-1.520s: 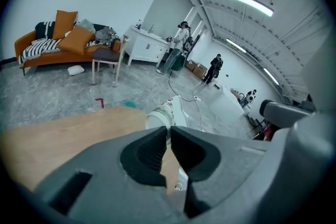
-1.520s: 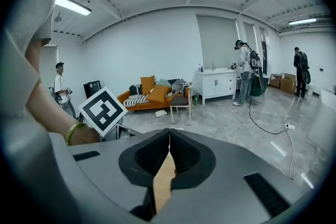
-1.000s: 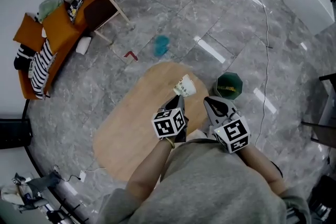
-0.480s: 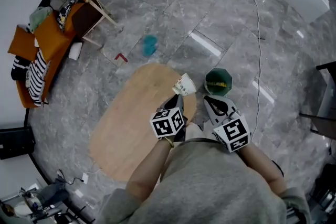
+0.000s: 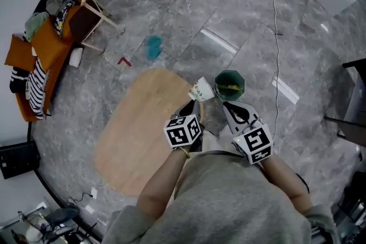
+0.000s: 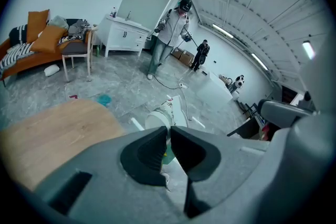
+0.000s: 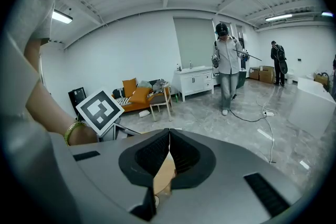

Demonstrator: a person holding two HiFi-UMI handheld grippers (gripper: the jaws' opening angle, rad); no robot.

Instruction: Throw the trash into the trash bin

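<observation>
Both tools and the paper cup (image 5: 201, 90) have travelled across the tabletop (image 5: 137, 134) toward its right edge, so the gap between cup and trash bin (image 5: 218, 78) is much smaller than a second ago. The cup now hangs at that right edge, just beside the bin's near rim but not over its opening. It lies tilted on its side, mouth toward the bin.

The left tool (image 5: 196, 103) is clamped on the cup. In the left gripper view its jaws stand nearly together, with the cup's thin wall pinched between the pads and the white body sticking out beyond them. A bit of the green bin shows below the jaws.

The right tool (image 5: 228, 107) hangs over the floor (image 5: 171, 26), just off the tabletop's right edge and on the near side of the bin. Its jaws are pressed together. A tan patch shows in the gap under them in the right gripper view, and I cannot tell what it is.

The bin stands on the floor close to the tabletop's far right corner, with something yellowish inside. Farther off, a teal object (image 5: 153, 47) lies on the floor, and an orange sofa (image 5: 28, 60) stands by the wall.
</observation>
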